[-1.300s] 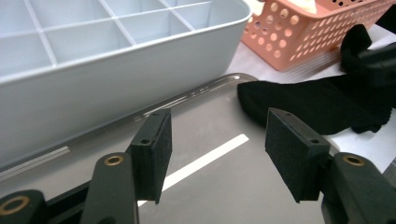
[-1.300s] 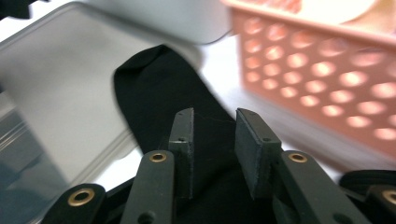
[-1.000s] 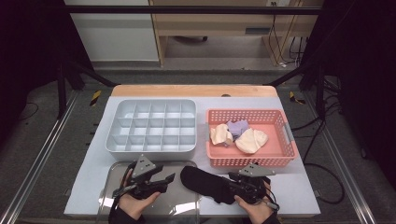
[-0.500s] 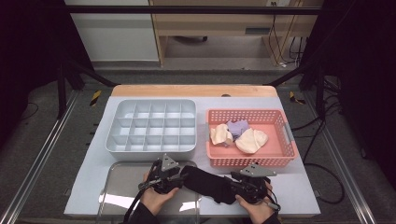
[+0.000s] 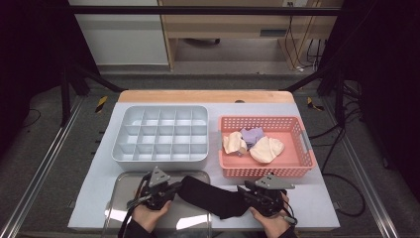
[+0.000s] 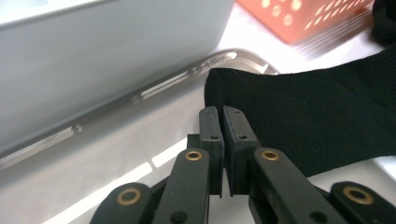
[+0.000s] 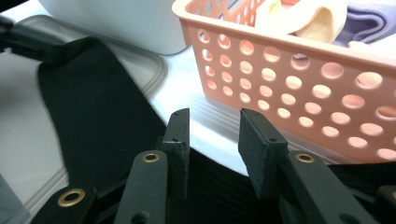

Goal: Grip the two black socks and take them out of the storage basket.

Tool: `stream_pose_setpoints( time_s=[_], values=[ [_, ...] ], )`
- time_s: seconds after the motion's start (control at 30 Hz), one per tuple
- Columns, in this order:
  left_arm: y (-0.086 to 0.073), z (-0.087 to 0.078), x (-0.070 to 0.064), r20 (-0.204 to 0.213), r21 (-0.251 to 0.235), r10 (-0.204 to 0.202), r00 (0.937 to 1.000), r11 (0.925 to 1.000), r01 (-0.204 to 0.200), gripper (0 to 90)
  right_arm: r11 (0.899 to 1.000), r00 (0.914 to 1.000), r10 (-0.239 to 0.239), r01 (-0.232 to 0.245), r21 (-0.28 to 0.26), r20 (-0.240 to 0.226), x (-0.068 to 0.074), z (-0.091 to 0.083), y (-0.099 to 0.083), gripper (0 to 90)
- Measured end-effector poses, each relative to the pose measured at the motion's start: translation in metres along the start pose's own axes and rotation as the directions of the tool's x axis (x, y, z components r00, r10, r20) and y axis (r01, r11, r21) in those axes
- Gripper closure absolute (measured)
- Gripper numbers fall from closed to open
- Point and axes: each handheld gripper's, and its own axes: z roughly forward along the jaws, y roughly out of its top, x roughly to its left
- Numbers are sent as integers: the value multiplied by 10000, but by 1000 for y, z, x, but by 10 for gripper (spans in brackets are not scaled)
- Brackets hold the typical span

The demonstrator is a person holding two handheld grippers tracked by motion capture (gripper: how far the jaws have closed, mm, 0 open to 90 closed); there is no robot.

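1. Moved since the earlier frames: left gripper (image 5: 166,191), from the near-left over the tray to the left end of the black sock (image 5: 213,196); right gripper (image 5: 257,196) unchanged at the sock's right end.
2. Left gripper (image 6: 222,122): jaws pressed almost together, with the sock's edge (image 6: 299,121) just at and beyond their tips; whether any fabric is pinched between them cannot be told. Held in a hand (image 5: 148,215) at the near edge.
3. Right gripper (image 7: 212,135): jaws parted, a clear gap between them, nothing clamped; black sock fabric (image 7: 93,116) lies beneath and to the left of them. Held in a hand (image 5: 270,223) at the near edge.
4. Black sock: laid out flat along the near side of the table, left end on the metal tray (image 5: 121,210), right end on the white mat (image 5: 317,208), between the 2 grippers.
5. Grey divided box (image 5: 163,158): far of the tray, left of centre, many small compartments.
6. Pink perforated basket (image 5: 307,148): right of the box, far of the right gripper; holds 2 cream cloths (image 5: 267,148) and 1 lilac cloth (image 5: 253,135).
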Motion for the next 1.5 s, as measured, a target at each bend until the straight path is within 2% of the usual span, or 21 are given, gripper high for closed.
stream_pose_setpoints(
  time_s=[0.13, 0.33, 0.53, 0.63, 0.7, 0.77, 0.83, 0.9, 1.0, 1.1, 1.23, 1.4, 1.5],
  values=[
    [-17, -11, 3, -9, 170, -25, 10000, 9999, 25, 863, 9999, 9999, 100, -100, -130, -31, 1, 2, 1, 634],
    [-30, -20, 9, -93, 238, -118, 9999, 9996, 120, 858, 9981, 9999, 110, -114, -607, -59, 3, 1, 7, 601],
    [-33, -19, 15, -65, 185, -323, 9995, 9993, 325, 815, 9980, 9998, 178, -179, -605, -23, 1, 1, 6, 591],
    [-32, -19, 17, -80, 97, -415, 9991, 9991, 416, 732, 9993, 9997, 222, -221, -315, 32, -1, 4, 5, 585],
    [-31, -20, 19, 54, -108, -575, 9983, 9983, 576, 665, 9995, 9993, 286, -289, 124, 221, -1, 9, 2, 589],
    [-28, -21, 21, -89, -285, -559, 9984, 9980, 557, 600, 9977, 9989, 342, -359, 573, 310, -2, 14, -2, 602],
    [-26, -22, 21, -109, -453, -617, 9980, 9971, 611, 580, 9952, 9990, 319, -346, 912, 306, -3, 18, -5, 622],
    [-25, -20, 22, -182, -412, -570, 9982, 9976, 562, 594, 9921, 9991, 287, -322, 1214, 304, -1, 20, -6, 663],
    [-25, -15, 24, -253, -112, -527, 9983, 9986, 524, 673, 9818, 9984, -128, 19, 1899, 558, 1, 26, -7, 733],
    [-26, -10, 25, -201, 130, -615, 9979, 9980, 618, 760, 9795, 9986, -29, -78, 2015, 528, 0, 26, -7, 783],
    [-26, -10, 23, -185, 293, -419, 9989, 9987, 425, 851, 9768, 9994, 70, -143, 2135, 350, -1, 23, -5, 849],
    [-31, -15, 22, -44, 389, -376, 9993, 9985, 378, 868, 9762, 9994, 75, -143, 2163, 324, -1, 15, -5, 859],
    [-33, -18, 20, -46, 357, -322, 9995, 9988, 323, 867, 9754, 9989, 129, -224, 2194, 448, -3, 16, -6, 823]
  ],
)
